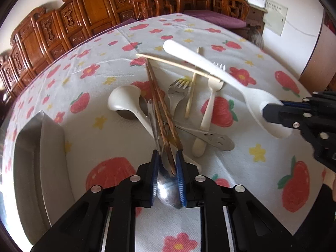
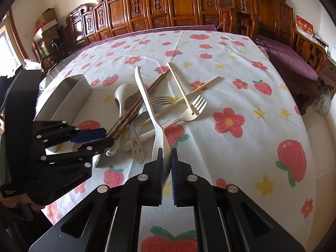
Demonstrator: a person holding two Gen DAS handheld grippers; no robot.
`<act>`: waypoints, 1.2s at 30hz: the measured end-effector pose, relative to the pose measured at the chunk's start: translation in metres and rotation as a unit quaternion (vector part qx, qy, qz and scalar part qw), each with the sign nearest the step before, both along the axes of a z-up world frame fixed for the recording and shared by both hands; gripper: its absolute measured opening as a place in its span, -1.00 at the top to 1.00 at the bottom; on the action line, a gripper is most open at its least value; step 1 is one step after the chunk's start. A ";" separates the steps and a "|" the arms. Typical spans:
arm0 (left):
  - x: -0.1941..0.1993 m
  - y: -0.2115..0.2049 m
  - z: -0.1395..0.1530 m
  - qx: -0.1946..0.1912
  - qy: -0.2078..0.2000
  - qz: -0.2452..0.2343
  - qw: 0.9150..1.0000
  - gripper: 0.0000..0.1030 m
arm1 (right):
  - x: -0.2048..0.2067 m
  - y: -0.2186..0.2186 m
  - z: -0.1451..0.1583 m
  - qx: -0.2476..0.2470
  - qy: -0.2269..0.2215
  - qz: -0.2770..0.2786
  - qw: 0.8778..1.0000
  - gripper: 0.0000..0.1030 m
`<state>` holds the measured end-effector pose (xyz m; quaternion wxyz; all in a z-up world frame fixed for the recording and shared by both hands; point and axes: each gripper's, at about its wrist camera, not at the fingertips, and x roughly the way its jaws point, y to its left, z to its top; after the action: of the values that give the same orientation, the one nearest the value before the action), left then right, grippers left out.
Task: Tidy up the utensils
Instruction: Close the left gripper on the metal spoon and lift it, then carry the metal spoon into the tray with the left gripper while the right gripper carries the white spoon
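Your left gripper (image 1: 168, 163) is closed on the dark chopsticks (image 1: 159, 105) at their near ends, a steel spoon (image 1: 168, 191) between the pads; the pair slants up over the utensil pile. Your right gripper (image 2: 167, 161) is pinched on the bowl of the white spoon (image 2: 147, 100), handle pointing away, raised above the pile. On the cloth (image 2: 241, 79): ladle (image 1: 124, 103), steel fork (image 1: 176, 94), white fork (image 2: 189, 113), pale chopsticks (image 2: 180, 88) crossed. Steel tray (image 1: 31, 147) sits left of the pile.
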<state>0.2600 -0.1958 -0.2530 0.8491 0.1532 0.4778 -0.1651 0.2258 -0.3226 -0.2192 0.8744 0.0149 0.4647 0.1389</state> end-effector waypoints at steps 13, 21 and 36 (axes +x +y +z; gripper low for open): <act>-0.005 0.018 0.021 -0.023 -0.004 0.017 1.000 0.95 | -0.002 0.003 0.006 -0.002 -0.005 0.004 1.000 0.85; -0.007 0.031 0.037 -0.036 -0.016 0.026 0.999 0.95 | -0.003 0.007 0.007 -0.006 -0.008 0.007 1.000 0.85; -0.011 0.096 0.083 -0.097 -0.033 0.067 0.993 0.95 | -0.008 0.039 0.015 -0.007 -0.015 0.031 0.999 0.85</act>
<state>0.2493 -0.1001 -0.1702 0.8843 0.0433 0.4406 -0.1486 0.2182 -0.2839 -0.2039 0.8765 -0.0078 0.4531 0.1625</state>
